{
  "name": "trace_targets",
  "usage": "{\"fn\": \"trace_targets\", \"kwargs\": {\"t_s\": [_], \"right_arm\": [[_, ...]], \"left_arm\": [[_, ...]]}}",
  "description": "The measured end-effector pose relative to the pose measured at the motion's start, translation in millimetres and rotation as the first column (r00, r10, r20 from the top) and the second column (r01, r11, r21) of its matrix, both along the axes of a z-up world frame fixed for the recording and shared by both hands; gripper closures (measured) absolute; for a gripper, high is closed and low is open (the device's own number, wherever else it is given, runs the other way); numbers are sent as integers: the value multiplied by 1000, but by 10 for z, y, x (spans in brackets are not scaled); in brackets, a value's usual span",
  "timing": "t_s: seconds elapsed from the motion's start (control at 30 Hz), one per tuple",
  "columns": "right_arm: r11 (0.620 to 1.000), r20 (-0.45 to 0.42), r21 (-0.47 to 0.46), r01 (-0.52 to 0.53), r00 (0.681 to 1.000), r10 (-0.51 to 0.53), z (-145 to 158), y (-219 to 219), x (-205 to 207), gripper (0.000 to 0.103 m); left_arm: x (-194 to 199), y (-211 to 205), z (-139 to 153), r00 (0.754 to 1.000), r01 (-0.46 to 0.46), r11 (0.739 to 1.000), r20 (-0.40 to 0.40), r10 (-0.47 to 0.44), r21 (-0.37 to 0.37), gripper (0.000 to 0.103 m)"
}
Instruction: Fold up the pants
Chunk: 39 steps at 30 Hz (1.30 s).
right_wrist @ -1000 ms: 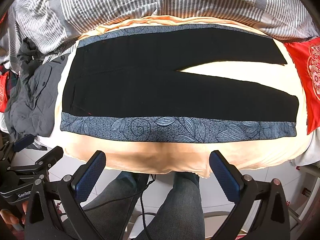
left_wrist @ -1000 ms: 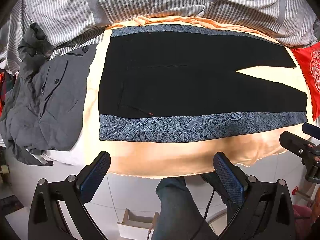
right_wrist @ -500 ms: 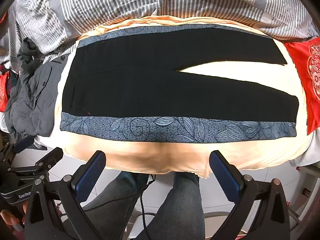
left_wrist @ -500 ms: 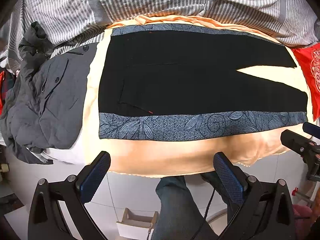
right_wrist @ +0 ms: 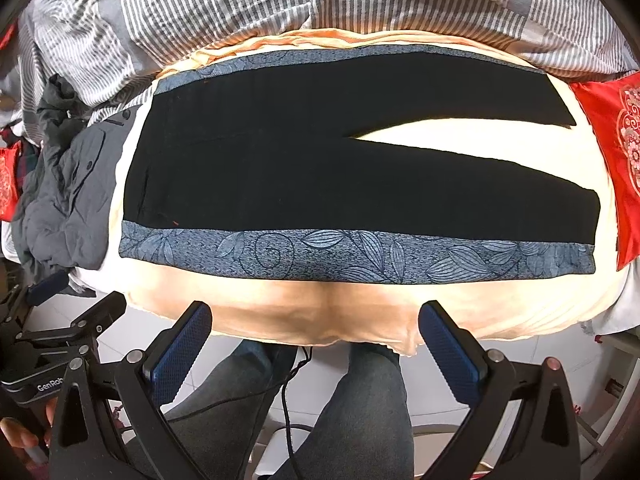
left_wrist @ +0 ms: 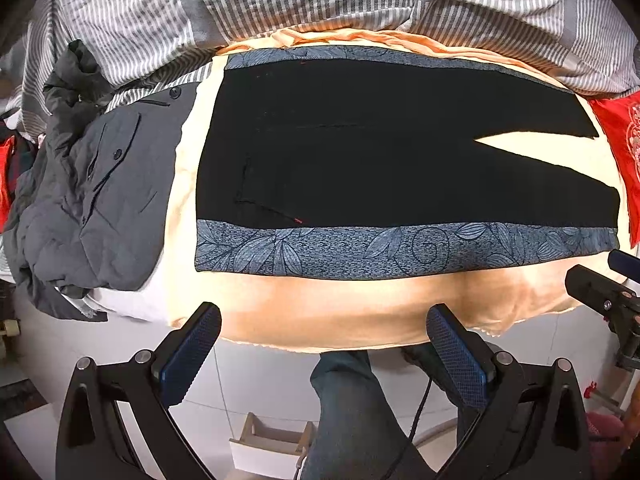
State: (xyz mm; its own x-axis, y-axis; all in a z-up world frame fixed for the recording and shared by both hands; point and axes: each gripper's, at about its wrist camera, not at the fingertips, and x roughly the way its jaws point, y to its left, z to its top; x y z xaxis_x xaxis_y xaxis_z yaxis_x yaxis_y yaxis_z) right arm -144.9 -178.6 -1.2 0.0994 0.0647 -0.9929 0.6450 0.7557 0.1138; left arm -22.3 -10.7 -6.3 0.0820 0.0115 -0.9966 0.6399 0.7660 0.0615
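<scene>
Matt black cloth pants with grainy blue leaf-print bands lie on a smooth peach cloth sheet.

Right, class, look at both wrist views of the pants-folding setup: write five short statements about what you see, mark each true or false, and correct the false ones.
1. The black pants lie spread flat on the bed, with the legs pointing right. True.
2. The left tongs are shut on the waistband. False: they are open and hold nothing, hovering short of the bed edge.
3. A grey jacket lies crumpled to the left of the pants. True.
4. The two pant legs are stacked on each other. False: a wedge of peach sheet shows between them.
5. The right tongs grip the patterned blue side stripe. False: they are open and apart from it.
</scene>
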Motion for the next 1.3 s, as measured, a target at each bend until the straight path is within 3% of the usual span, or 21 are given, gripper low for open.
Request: {"fn": "trace_targets", "kwargs": {"t_s": [0.3,0.53,0.77,0.9,1.03,1.13,1.3], "right_arm": [[1000,43,13,-11,999,11,43,-93,-29,0],[998,157,47,-29,987,22,181,-217,-149,0],[987,162,147,-65,986,41,-43,-355,-407,0],[972,150,231,-48,989,14,-287,-379,-497,0],[938,180,345,20,980,-87,-575,-350,-493,0],[878,185,469,99,961,-207,-961,-305,-461,0],[788,174,578,211,912,-372,-1577,-207,-415,1]], "left_arm": [[-58,-34,50,999,-25,1000,25,25,7,0],[-25,19,126,988,-144,989,47,145,-32,0],[-93,197,31,935,-352,932,10,354,-83,0],[-100,282,-173,910,-414,908,-31,413,-69,0],[-16,389,-402,891,-452,888,-71,448,-78,0],[131,485,-686,881,-473,880,-40,472,-37,0],[391,711,-1208,835,-546,837,-101,541,-40,0]]}}
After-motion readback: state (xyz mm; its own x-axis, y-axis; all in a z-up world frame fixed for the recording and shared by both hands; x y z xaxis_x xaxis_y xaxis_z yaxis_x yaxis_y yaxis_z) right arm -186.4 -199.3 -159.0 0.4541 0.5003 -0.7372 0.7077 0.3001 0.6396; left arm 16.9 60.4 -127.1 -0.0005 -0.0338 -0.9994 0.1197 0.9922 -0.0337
